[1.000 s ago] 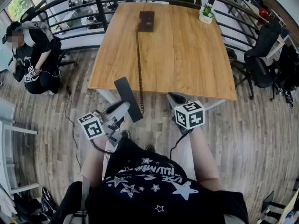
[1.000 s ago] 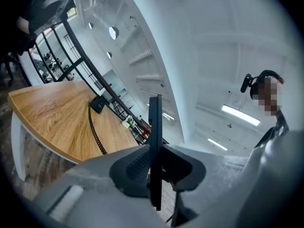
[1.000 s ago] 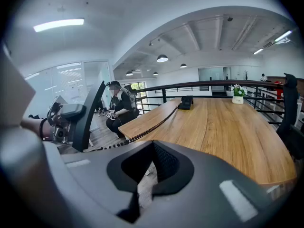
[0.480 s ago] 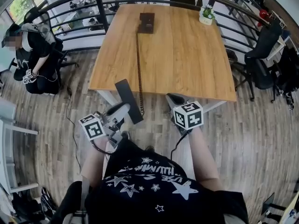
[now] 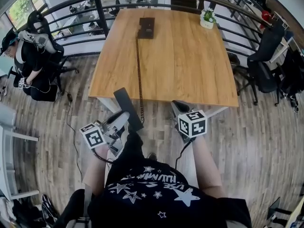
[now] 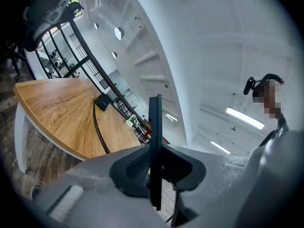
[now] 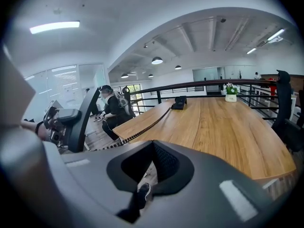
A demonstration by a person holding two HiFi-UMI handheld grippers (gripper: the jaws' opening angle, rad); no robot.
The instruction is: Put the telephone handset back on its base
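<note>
A black telephone handset (image 5: 127, 109) hangs off the table's near edge, and my left gripper (image 5: 119, 121) is shut on it. In the left gripper view the handset (image 6: 155, 127) stands edge-on between the pads of my left gripper (image 6: 156, 165). A black coiled cord (image 5: 139, 70) runs along the wooden table (image 5: 190, 56) to the black base (image 5: 146, 27) at its far end. My right gripper (image 5: 179, 109) hovers just off the near edge, shut and empty. The right gripper view shows its own closed jaws (image 7: 153, 151), the base (image 7: 180, 102) and the cord (image 7: 147, 127).
A small potted plant (image 5: 207, 18) stands at the table's far right corner. A person (image 5: 28, 65) sits on a chair to the left. Black office chairs (image 5: 268, 56) stand on the right. A dark railing (image 5: 85, 8) runs behind the table.
The head view has tilted slightly, so everything sits a little lower in the picture. Both grippers keep their places and the handset stays gripped. The seated person has turned.
</note>
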